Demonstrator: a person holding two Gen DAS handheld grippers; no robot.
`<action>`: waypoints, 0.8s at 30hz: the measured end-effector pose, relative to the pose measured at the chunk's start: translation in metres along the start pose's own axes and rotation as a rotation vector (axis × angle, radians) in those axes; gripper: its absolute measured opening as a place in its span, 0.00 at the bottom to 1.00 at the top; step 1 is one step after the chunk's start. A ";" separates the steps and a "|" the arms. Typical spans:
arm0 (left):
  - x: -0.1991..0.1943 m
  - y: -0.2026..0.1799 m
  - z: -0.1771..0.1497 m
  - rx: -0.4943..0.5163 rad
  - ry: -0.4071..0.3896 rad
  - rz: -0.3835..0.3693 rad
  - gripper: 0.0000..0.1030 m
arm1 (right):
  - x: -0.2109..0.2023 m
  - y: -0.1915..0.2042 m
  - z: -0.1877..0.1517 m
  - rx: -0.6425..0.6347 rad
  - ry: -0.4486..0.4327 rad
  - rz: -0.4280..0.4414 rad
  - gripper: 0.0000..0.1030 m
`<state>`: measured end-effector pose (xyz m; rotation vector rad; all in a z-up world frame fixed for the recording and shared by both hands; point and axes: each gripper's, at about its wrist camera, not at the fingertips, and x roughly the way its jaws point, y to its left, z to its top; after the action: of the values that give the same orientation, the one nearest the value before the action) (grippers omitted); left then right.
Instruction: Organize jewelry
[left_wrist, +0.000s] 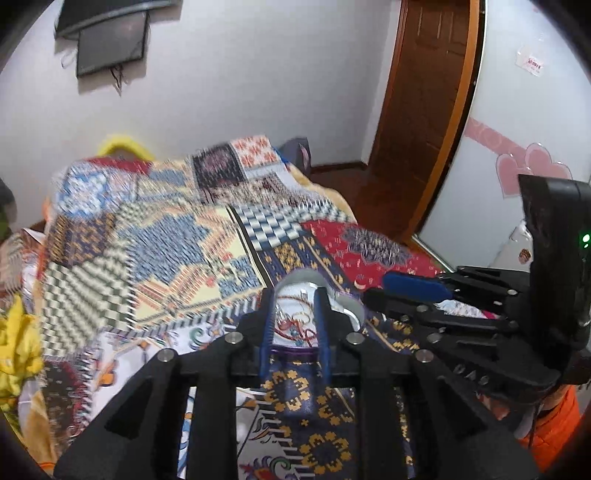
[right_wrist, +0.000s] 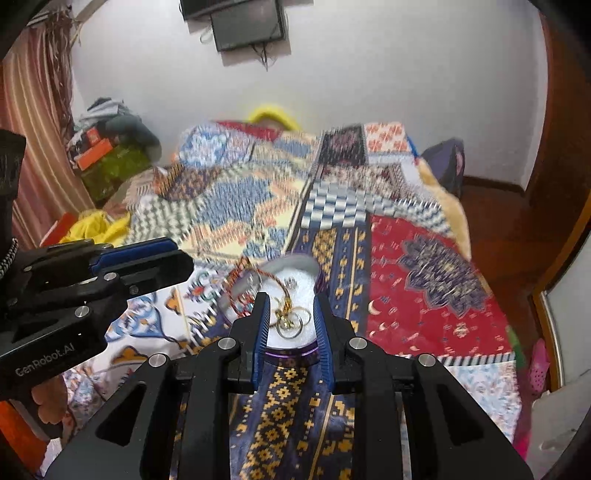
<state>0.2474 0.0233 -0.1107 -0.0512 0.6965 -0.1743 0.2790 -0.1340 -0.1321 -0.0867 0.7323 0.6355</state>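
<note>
A round white jewelry box with a purple rim lies open on the patterned bedspread, its grey-lined lid tilted up behind. Inside lie gold hoop rings and a red-orange cord that trails over the left edge. My right gripper straddles the box with its blue-padded jaws apart, not pressed on it. In the left wrist view the same box sits between the jaws of my left gripper, which stand apart. The right gripper shows there at the right; the left gripper shows in the right wrist view.
The bedspread covers the whole bed. Yellow cloth and piled boxes lie at the left. A wooden door and floor are at the right. A dark screen hangs on the far wall.
</note>
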 end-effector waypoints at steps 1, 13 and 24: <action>-0.006 -0.001 0.002 0.003 -0.016 0.007 0.24 | -0.012 0.002 0.003 0.000 -0.028 -0.005 0.21; -0.168 -0.045 0.006 0.037 -0.428 0.111 0.38 | -0.184 0.046 0.006 -0.033 -0.469 -0.059 0.22; -0.233 -0.060 -0.017 -0.005 -0.581 0.173 0.92 | -0.233 0.077 -0.022 -0.023 -0.656 -0.192 0.78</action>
<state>0.0523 0.0055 0.0305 -0.0431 0.1203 0.0131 0.0901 -0.1968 0.0131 0.0319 0.0801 0.4474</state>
